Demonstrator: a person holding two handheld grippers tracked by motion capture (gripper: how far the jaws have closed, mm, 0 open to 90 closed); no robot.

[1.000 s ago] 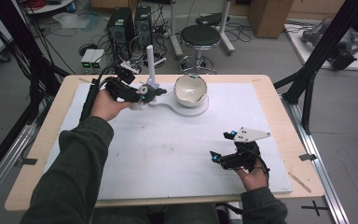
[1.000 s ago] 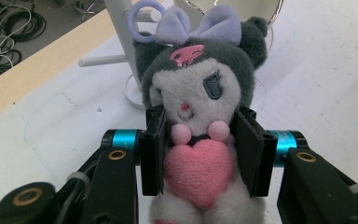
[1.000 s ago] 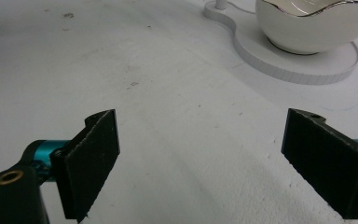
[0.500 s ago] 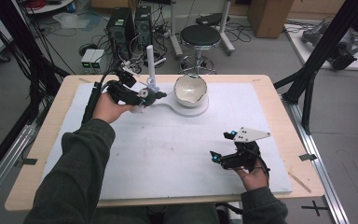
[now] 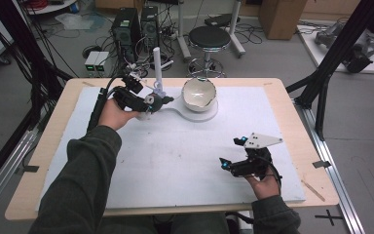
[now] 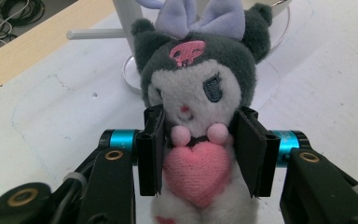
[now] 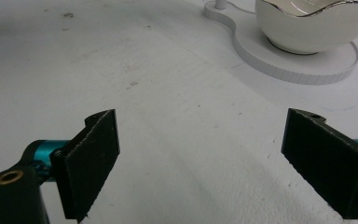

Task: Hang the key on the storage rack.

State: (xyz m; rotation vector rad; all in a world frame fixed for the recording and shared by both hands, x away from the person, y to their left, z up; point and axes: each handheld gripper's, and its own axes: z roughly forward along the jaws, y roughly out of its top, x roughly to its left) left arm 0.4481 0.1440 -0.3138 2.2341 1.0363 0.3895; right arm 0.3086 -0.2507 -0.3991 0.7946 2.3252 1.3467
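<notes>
The plush toy (image 6: 198,126) stands upright between the two black jaws of the left gripper (image 6: 200,156). The pads press on both sides of its body, at the level of the pink heart on its chest, so the left gripper is clamped on the toy. Its long axis runs from feet to head, nearly vertical, and its face looks back toward the gripper's camera. The head is dark grey with a purple bow on top.

In the high view the plush toy (image 5: 156,101) is at the far left part of the table, just beside a thin white post (image 5: 157,66) that rises from a flat white base (image 5: 185,113). On the round end of this base sits a white bowl (image 5: 199,94).

A white mat (image 5: 175,161) covers most of the wooden table (image 5: 302,131); the wood shows as a border on all sides. The middle of the mat is bare and gives free room between the two hands.

The right gripper (image 5: 233,156) rests low near the front right part of the mat, well apart from the toy. Its jaws stand wide apart with nothing between them.

Behind the table there is a grey floor with a black stool (image 5: 209,39), computer cases (image 5: 139,24) and many cables.
</notes>
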